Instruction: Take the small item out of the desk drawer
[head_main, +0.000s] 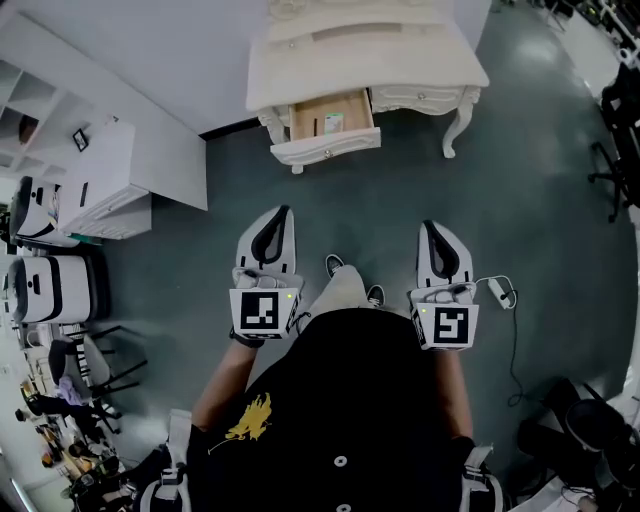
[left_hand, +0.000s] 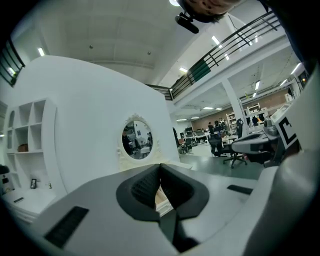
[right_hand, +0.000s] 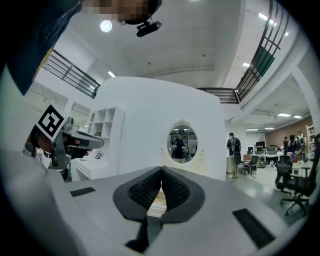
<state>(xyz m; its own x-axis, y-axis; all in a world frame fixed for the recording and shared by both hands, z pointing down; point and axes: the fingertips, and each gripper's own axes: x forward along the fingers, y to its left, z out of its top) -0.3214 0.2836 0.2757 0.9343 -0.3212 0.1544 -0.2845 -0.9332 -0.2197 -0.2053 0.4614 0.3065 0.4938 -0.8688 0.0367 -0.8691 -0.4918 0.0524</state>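
A white dressing desk (head_main: 420, 60) stands ahead at the top of the head view, and its left drawer (head_main: 325, 148) is pulled open. Inside, on the wooden bottom, lies a small green-and-white item (head_main: 333, 123). Both grippers hang level over the grey floor, well short of the desk. My left gripper (head_main: 283, 213) is shut with nothing in it, and my right gripper (head_main: 428, 227) is the same. In the left gripper view the left gripper (left_hand: 160, 166) has its black pads closed together below the desk's oval mirror (left_hand: 136, 139). The right gripper (right_hand: 161, 169) looks the same under the mirror (right_hand: 182, 142).
A white cabinet (head_main: 105, 182) stands against the wall at the left, with office chairs (head_main: 80, 360) and clutter below it. A cable with a white adapter (head_main: 499, 291) lies on the floor at the right. A black chair (head_main: 615, 140) sits at the right edge.
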